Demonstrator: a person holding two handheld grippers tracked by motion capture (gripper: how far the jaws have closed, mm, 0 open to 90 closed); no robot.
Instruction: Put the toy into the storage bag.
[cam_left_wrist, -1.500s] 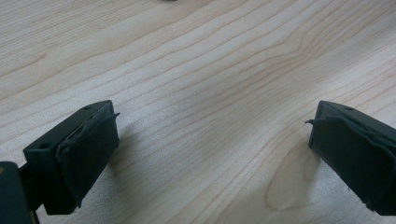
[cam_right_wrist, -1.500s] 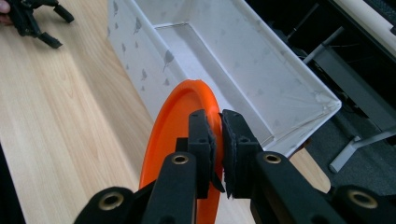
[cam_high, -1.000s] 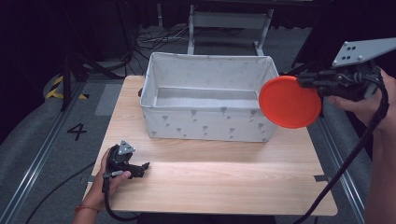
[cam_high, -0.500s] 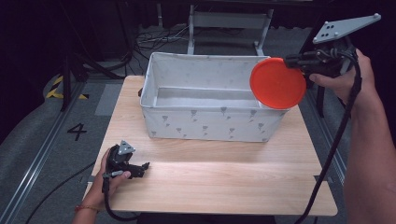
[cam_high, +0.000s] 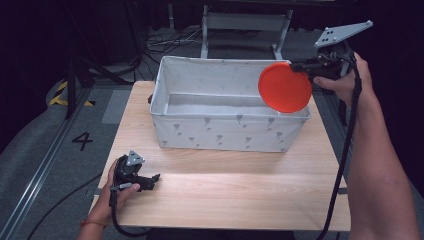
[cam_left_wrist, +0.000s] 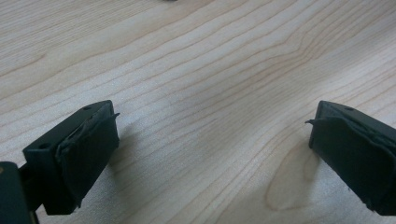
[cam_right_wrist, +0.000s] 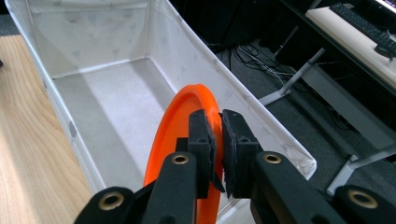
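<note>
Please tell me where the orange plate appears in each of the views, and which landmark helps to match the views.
High view: the orange plate is at upper right, over the right end of the white fabric bin.
Right gripper view: low centre, on edge, clamped by the right gripper.
Left gripper view: bare wooden table between open jaws.
Shared landmark: the bin.

The right gripper (cam_high: 300, 65) swings the orange plate (cam_high: 284, 87) leftward, off the table's edge and over the bin's (cam_high: 225, 132) right end.

A light wooden table (cam_high: 240, 195) carries a white fabric bin (cam_high: 225, 132) toward its far edge, with the left gripper (cam_high: 152, 179) resting near its front-left corner.
</note>
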